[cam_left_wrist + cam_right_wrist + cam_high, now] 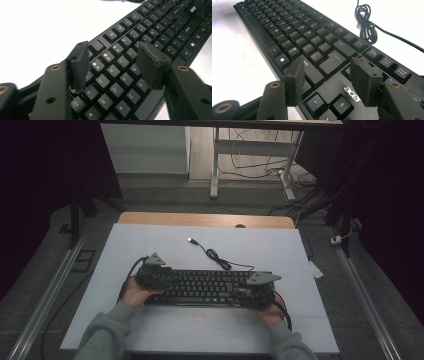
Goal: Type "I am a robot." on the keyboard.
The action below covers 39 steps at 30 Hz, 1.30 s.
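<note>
The black keyboard point(202, 287) lies flat on the white counter point(150, 245), near its front edge, its cable point(215, 255) coiled behind. The left claw point(113, 66) hovers open above the letter keys and the right claw point(329, 81) hovers open above the arrow keys, likely to grasp both ends evenly.

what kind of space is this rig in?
Probably a lab or office set up for recording, not a home. A white work table holds an Acer keyboard, dark curtains hang on both sides, and a desk frame with loose floor cables stands behind.
</note>
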Tool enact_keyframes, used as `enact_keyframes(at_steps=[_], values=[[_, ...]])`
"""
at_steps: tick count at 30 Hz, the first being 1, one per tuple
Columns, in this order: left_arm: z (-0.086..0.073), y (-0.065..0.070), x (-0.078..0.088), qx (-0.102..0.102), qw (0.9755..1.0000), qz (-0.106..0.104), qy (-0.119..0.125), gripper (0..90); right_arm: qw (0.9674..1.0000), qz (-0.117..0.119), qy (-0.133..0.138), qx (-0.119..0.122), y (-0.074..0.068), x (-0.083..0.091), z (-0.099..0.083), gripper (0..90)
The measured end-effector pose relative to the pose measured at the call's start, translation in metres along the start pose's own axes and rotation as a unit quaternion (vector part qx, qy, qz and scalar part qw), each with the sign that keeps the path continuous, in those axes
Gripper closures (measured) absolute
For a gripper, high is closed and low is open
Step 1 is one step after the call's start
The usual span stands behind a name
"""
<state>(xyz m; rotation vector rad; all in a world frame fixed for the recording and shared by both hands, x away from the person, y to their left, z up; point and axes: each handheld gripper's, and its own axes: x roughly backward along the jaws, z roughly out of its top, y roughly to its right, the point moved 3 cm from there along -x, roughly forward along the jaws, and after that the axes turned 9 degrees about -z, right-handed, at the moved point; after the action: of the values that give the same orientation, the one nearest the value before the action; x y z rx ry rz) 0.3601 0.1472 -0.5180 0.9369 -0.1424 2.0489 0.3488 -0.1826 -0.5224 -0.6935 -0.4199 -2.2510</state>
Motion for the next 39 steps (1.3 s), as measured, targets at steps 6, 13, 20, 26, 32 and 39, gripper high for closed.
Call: enact_keyframes(at_steps=[6, 13, 20, 26, 32, 39], values=[[-0.002, -0.001, -0.005, -0.011, 0.9999, 0.0, -0.01, 67.7, 1.0, -0.001, -0.001, 0.002, 0.001, 0.001, 0.0, 46.3], [-0.005, -0.002, -0.014, -0.015, 0.9994, -0.009, -0.031, 88.4, 1.0, -0.002, -0.003, 0.004, 0.001, -0.001, 0.0, 46.3], [-0.005, 0.0, -0.019, -0.022, 0.9989, -0.01, -0.041, 89.0, 1.0, -0.002, -0.002, 0.004, 0.001, -0.001, 0.0, 46.3], [-0.006, -0.001, -0.022, -0.019, 0.999, -0.003, -0.04, 89.0, 1.0, -0.002, -0.004, 0.006, 0.001, -0.001, 0.0, 46.3], [-0.007, -0.002, -0.023, -0.021, 0.9987, -0.003, -0.046, 89.0, 1.0, -0.002, -0.003, 0.004, 0.001, -0.001, 0.0, 46.3], [-0.007, -0.002, -0.025, -0.024, 0.9984, 0.001, -0.051, 89.1, 1.0, -0.003, -0.001, 0.004, 0.001, -0.001, 0.0, 46.3]])
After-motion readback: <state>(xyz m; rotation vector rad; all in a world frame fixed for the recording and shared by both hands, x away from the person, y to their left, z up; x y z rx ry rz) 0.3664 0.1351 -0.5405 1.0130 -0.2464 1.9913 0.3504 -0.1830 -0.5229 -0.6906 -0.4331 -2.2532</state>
